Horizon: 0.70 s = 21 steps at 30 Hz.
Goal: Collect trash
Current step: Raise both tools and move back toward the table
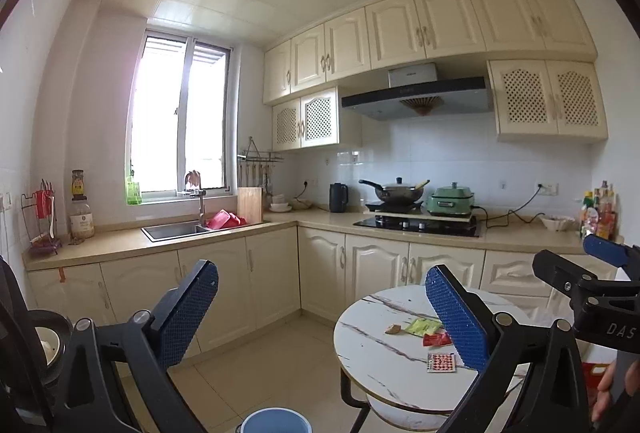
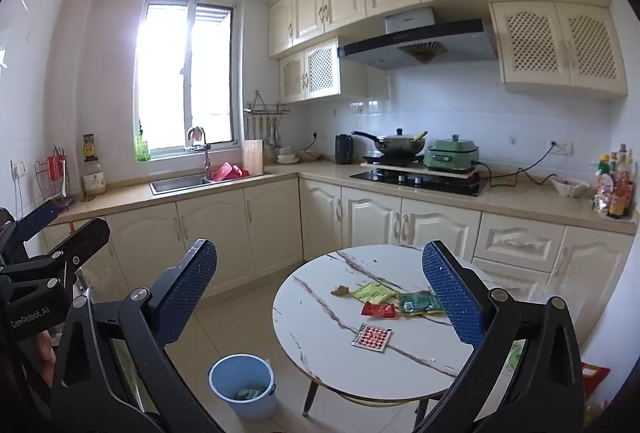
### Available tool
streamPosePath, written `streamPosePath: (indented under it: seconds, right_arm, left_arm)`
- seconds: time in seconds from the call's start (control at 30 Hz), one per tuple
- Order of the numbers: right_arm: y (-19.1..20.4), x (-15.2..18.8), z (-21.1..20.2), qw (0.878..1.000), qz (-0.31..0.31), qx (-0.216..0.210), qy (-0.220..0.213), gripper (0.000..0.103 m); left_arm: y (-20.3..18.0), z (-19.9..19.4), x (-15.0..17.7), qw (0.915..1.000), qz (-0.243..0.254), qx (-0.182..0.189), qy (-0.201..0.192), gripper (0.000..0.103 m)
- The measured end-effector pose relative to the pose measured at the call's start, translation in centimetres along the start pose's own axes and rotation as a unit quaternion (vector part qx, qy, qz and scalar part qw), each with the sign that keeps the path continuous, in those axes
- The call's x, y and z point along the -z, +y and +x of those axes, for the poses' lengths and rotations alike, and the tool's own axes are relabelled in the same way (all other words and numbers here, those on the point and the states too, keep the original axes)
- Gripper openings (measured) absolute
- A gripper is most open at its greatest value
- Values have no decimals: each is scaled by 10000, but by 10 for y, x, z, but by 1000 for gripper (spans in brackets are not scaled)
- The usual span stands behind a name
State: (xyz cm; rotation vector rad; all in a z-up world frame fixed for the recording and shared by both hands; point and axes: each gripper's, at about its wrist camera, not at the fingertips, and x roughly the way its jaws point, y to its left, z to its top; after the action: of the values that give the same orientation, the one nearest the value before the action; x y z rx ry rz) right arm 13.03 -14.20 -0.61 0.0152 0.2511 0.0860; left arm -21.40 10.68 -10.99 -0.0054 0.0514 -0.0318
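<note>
Both hand-held grippers are held up in the air with their blue-padded fingers spread wide apart and nothing between them. The left hand-held gripper [image 1: 320,313] faces the kitchen with the round marble-patterned tabletop [image 1: 372,357] low to its right; the right hand-held gripper [image 2: 320,297] looks down over the same tabletop [image 2: 320,349] from a little farther right.

The trash lies in a loose cluster on the right half of the tabletop. A small brown scrap [image 2: 341,290] sits toward the far side, touching or just beside a yellow-green packet [image 2: 373,292]. A red wrapper [image 2: 379,310] lies just on the near side of that packet, and a green packet [image 2: 420,302] lies to the right of both, partly hidden by the right finger [image 2: 452,297]. Nearer the front edge — apart from the others — is a flat card with a red-and-white checked pattern [image 2: 371,337].

On the tiled floor, just off the tabletop's left front edge, stands a light blue bucket [image 2: 243,385] with something greenish at its bottom; what it is cannot be made out. In the left wrist view only the bucket's rim [image 1: 276,419] shows at the lower edge.

A bare hand [image 1: 618,389] grips the right tool's handle — seen at the left view's lower right corner.
</note>
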Motion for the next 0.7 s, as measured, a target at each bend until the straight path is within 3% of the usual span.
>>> streamPosePath:
  seconds: [0.2,0.57,0.7]
  right_arm:
    - [-5,-1,-10,9999,50,97,-70,103]
    - [-18,6,-4,9996,160,240,-11,103]
    - [-29,9,5,9993,151,339,27,103]
  left_arm:
    - [2,-20,18,10000,48,-19,-12,102]
    - [-3,18,-2,9998,-19,-96,144,102]
    - [-4,49,-11,9995,-25,-88,309,102]
